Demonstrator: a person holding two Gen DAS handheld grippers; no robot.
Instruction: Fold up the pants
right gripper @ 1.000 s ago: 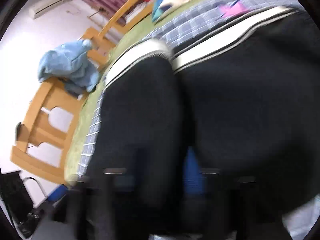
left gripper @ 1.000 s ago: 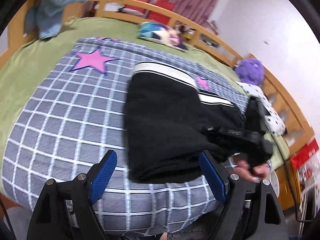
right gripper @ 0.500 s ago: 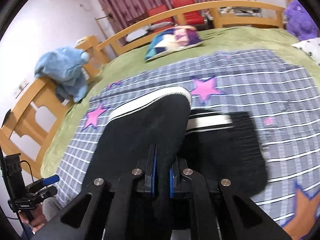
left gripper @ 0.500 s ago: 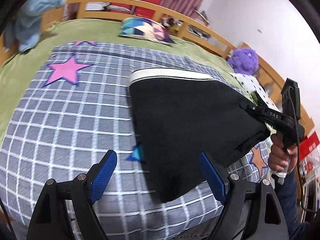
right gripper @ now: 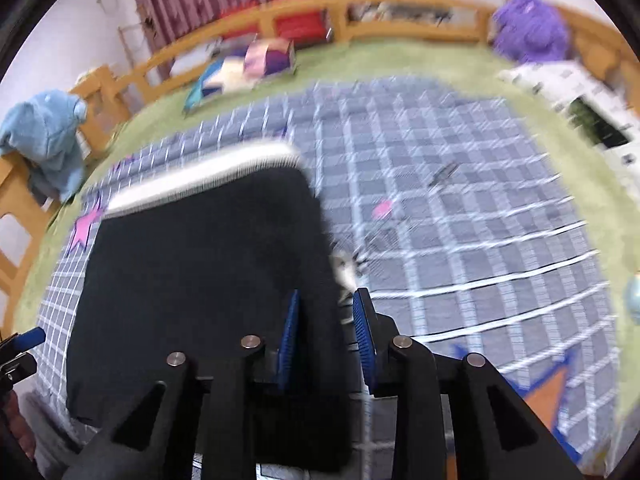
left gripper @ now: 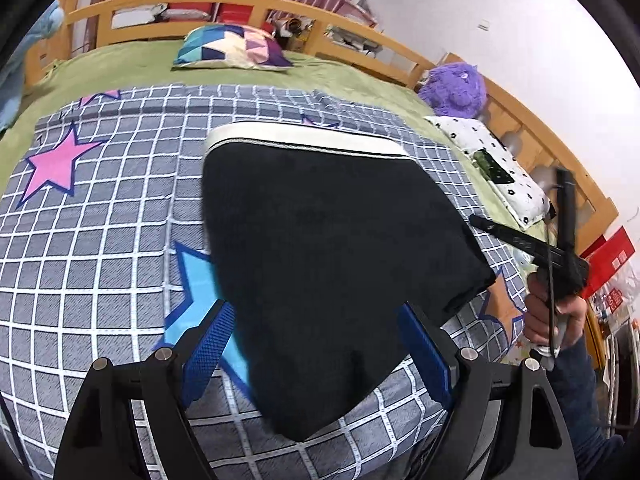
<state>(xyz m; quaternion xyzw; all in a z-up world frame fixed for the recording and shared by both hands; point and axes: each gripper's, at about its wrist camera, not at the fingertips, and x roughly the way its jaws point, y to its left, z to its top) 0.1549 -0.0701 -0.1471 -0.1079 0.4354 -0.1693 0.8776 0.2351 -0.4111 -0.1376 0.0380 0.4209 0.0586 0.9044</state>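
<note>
Black pants (left gripper: pixel 320 240) with a white waistband lie folded into a flat block on the checked blanket (left gripper: pixel 100 240); they also show in the right wrist view (right gripper: pixel 208 280). My left gripper (left gripper: pixel 316 340) is open, with its blue pads on either side of the near corner of the pants. My right gripper (right gripper: pixel 326 336) has its jaws parted, with the right edge of the pants between the pads and a gap showing. The right gripper also shows in the left wrist view (left gripper: pixel 560 256), held just off the right edge of the pants.
The blanket covers a green bed (left gripper: pixel 120 60) with a wooden rail (left gripper: pixel 280 4). A patchwork pillow (left gripper: pixel 232 48) lies at the back, a purple plush toy (left gripper: pixel 456 88) and a spotted pillow (left gripper: pixel 492 160) on the right. A blue garment (right gripper: pixel 44 140) hangs on the left rail.
The right gripper has laid the folded half of the pants down over the other half, and its jaws have parted. The pants now lie flat. The left gripper stays open.
</note>
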